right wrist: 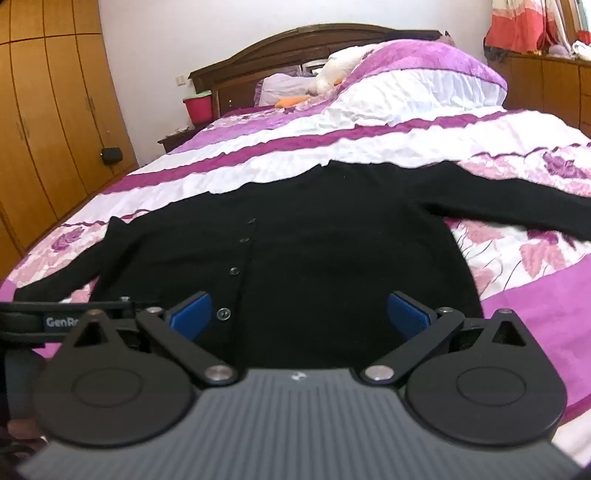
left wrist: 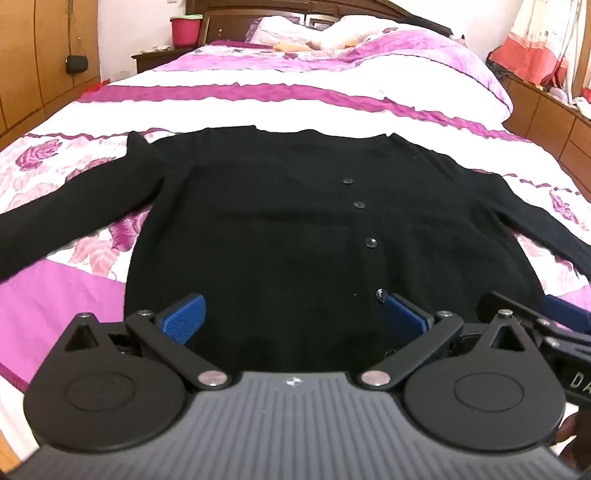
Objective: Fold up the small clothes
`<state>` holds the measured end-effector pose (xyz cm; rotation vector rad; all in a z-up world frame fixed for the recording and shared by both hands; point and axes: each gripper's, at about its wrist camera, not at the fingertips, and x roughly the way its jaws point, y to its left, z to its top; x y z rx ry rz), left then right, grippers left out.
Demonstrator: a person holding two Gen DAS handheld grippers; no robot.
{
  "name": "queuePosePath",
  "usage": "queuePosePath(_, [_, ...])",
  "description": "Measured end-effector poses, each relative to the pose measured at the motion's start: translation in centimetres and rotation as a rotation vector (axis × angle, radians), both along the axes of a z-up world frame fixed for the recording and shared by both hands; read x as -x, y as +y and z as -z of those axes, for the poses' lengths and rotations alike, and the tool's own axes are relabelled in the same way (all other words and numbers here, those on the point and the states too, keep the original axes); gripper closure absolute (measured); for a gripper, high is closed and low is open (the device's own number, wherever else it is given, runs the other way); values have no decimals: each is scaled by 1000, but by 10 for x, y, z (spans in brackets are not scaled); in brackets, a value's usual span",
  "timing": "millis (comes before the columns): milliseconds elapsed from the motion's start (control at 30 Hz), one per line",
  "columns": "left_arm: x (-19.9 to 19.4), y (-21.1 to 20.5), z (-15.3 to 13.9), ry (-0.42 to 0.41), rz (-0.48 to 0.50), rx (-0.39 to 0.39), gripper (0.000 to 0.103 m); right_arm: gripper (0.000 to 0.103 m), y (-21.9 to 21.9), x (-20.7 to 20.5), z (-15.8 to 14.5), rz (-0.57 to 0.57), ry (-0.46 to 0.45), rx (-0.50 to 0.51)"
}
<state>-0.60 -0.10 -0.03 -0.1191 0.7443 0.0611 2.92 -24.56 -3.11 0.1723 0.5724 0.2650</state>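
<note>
A black buttoned cardigan [left wrist: 277,221] lies flat on the bed, front up, hem toward me, both sleeves spread out to the sides. Its buttons [left wrist: 359,204] run down the middle. My left gripper [left wrist: 293,308] hovers over the hem, open, its blue pads [left wrist: 186,314] wide apart with nothing between them. In the right wrist view the same cardigan [right wrist: 332,251] fills the middle, and my right gripper [right wrist: 301,314] stands open above the hem, right of the button row. The right gripper's blue finger shows at the left wrist view's right edge [left wrist: 561,310].
The bed carries a pink, purple and white floral quilt [left wrist: 295,96] with pillows [left wrist: 332,33] at the headboard. A wooden wardrobe [right wrist: 55,110] stands at left, a nightstand with a red bucket [left wrist: 184,31] beside the bed, and low cabinets [left wrist: 554,122] along the right.
</note>
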Motion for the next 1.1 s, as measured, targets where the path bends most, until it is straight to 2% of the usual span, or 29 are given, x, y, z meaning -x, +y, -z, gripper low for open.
queuePosePath(167, [-2, 0, -5, -5, -9, 0, 0, 0, 3, -2, 4, -24, 12, 5])
queuePosePath(400, [-8, -3, -5, -3, 5, 14, 0, 0, -7, -4, 5, 9, 31, -18])
queuePosePath(800, [-27, -7, 5, 45, 6, 2, 0, 0, -22, -22, 12, 27, 79, -82])
queuePosePath(1100, [-20, -3, 9, 46, -21, -2, 0, 0, -18, -16, 12, -4, 58, -84])
